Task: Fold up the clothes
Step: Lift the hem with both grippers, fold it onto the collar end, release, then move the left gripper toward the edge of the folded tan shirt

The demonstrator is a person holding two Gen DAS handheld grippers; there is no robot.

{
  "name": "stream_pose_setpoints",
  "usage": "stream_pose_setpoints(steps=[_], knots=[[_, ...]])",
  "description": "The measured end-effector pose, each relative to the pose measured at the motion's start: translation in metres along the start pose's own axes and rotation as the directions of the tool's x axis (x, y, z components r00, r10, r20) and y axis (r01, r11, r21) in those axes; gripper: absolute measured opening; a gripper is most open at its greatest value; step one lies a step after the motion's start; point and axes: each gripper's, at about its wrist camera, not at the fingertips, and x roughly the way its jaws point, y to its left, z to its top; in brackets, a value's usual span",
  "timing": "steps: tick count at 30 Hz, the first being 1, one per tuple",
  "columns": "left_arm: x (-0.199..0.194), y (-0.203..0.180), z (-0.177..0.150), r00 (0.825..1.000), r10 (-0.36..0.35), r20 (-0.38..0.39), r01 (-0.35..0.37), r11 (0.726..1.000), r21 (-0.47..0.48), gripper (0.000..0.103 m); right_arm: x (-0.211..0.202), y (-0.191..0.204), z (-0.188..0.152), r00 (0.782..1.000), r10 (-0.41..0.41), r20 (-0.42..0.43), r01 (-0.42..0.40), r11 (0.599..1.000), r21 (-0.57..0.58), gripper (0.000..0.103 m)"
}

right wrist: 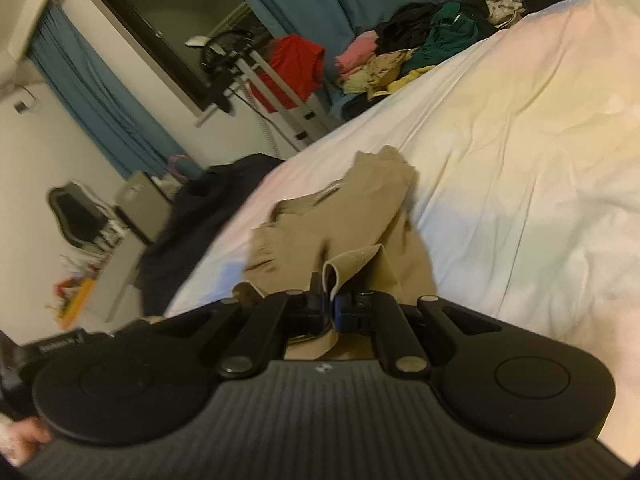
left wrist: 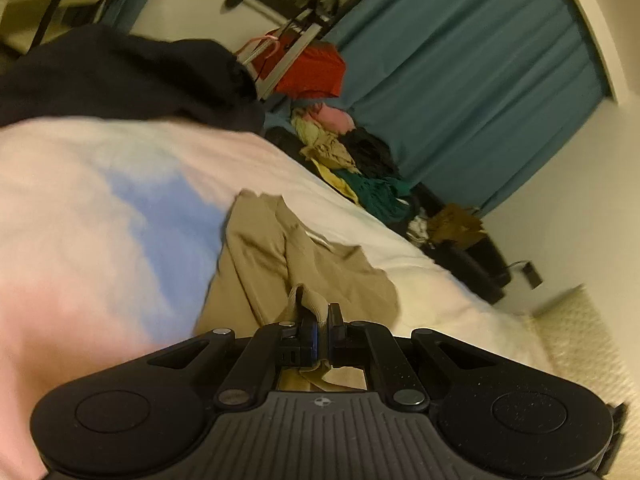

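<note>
Left wrist view: left gripper (left wrist: 322,314) pinching soft, creased tan garment (left wrist: 280,248) on smooth white bedsheet (left wrist: 420,276); right gripper (right wrist: 326,292) clamping folded tan hem.

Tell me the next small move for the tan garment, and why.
Probably draw both grippers apart to spread it flat. The left gripper and right gripper each pinch an edge of the tan garment, which lies bunched on the white bedsheet.

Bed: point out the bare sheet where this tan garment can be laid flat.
Free: the wide white sheet between the tan garment and the clothes pile. Crowded: the side by the dark garment, and the pile's edge.
</note>
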Motion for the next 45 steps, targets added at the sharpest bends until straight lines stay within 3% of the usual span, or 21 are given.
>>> stream_pose_setpoints(steps=[4, 10, 17, 19, 21, 24, 25, 26, 27, 28, 37, 45], knots=[[0.044, 0.005, -0.007, 0.996, 0.085, 0.018, -0.087, 0.987, 0.135, 0.005, 0.04, -0.014, 0.0, 1.0, -0.028, 0.011, 0.029, 0.998, -0.056, 0.007], [0.102, 0.028, -0.034, 0.978, 0.204, -0.053, -0.186, 0.955, 0.23, 0.005, 0.093, -0.019, -0.02, 0.991, -0.126, -0.048, 0.114, 0.972, -0.205, 0.008], [0.104, 0.028, -0.043, 0.973, 0.225, -0.048, -0.201, 0.932, 0.302, 0.007, 0.107, -0.013, -0.033, 0.978, -0.201, -0.063, 0.173, 0.938, -0.299, 0.009], [0.094, 0.023, -0.045, 0.975, 0.22, -0.028, -0.2, 0.928, 0.315, 0.019, 0.101, -0.01, -0.032, 0.977, -0.208, -0.05, 0.185, 0.936, -0.298, 0.01], [0.079, 0.016, -0.048, 0.977, 0.213, 0.001, -0.202, 0.924, 0.324, 0.051, 0.09, -0.004, -0.032, 0.977, -0.214, -0.022, 0.198, 0.934, -0.298, 0.011], [0.047, -0.001, -0.054, 0.979, 0.196, 0.061, -0.204, 0.909, 0.363, 0.072, 0.066, 0.008, -0.03, 0.981, -0.195, 0.011, 0.19, 0.934, -0.303, 0.012], [0.035, -0.007, -0.056, 0.979, 0.186, 0.078, -0.202, 0.904, 0.378, 0.077, 0.058, 0.012, -0.029, 0.982, -0.188, 0.024, 0.186, 0.934, -0.304, 0.019], [0.023, -0.012, -0.059, 0.98, 0.175, 0.093, -0.198, 0.9, 0.388, 0.087, 0.048, 0.016, -0.029, 0.983, -0.177, 0.039, 0.181, 0.935, -0.306, 0.051], [0.011, -0.018, -0.062, 0.981, 0.163, 0.108, -0.193, 0.897, 0.397, 0.09, 0.037, 0.02, -0.03, 0.984, -0.167, 0.056, 0.176, 0.935, -0.308, 0.071], [-0.002, -0.023, -0.065, 0.981, 0.151, 0.123, -0.189, 0.894, 0.407, 0.09, 0.024, 0.025, -0.033, 0.985, -0.151, 0.085, 0.17, 0.936, -0.309, 0.1], [-0.084, -0.057, -0.091, 0.971, 0.084, 0.226, -0.179, 0.879, 0.442, 0.1, -0.063, 0.059, -0.059, 0.97, -0.087, 0.227, 0.168, 0.915, -0.366, 0.103], [-0.106, -0.055, -0.104, 0.968, 0.086, 0.234, -0.184, 0.88, 0.437, 0.102, -0.084, 0.068, -0.073, 0.961, -0.053, 0.272, 0.163, 0.902, -0.4, 0.103]])
